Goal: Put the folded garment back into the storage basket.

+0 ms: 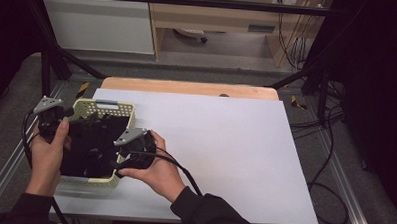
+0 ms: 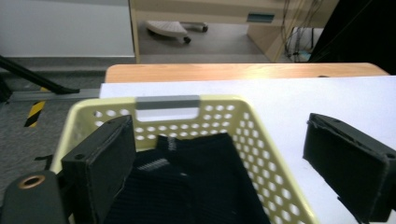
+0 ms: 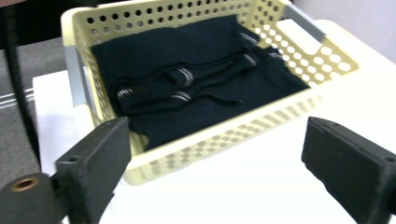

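A pale yellow perforated basket [image 1: 105, 105] stands at the left of the white table top. A dark folded garment [image 1: 90, 143] with thin pale stripes lies inside it. My left gripper [image 1: 56, 117] is at the basket's far left corner, jaws wide apart with nothing gripped. In the left gripper view the left gripper [image 2: 222, 133] straddles the basket's right wall [image 2: 261, 140], over the garment [image 2: 187, 177]. My right gripper [image 1: 127, 149] is by the basket's right side. In the right gripper view the right gripper [image 3: 219, 135] is open in front of the basket wall [image 3: 224, 140], and the garment [image 3: 187, 79] lies beyond.
A white sheet [image 1: 220, 143] covers the wooden table [image 1: 187, 86], with wide free room to the right of the basket. Black frame posts [image 1: 48, 61] stand at the back corners. Cables [image 1: 330, 146] trail on the floor at the right.
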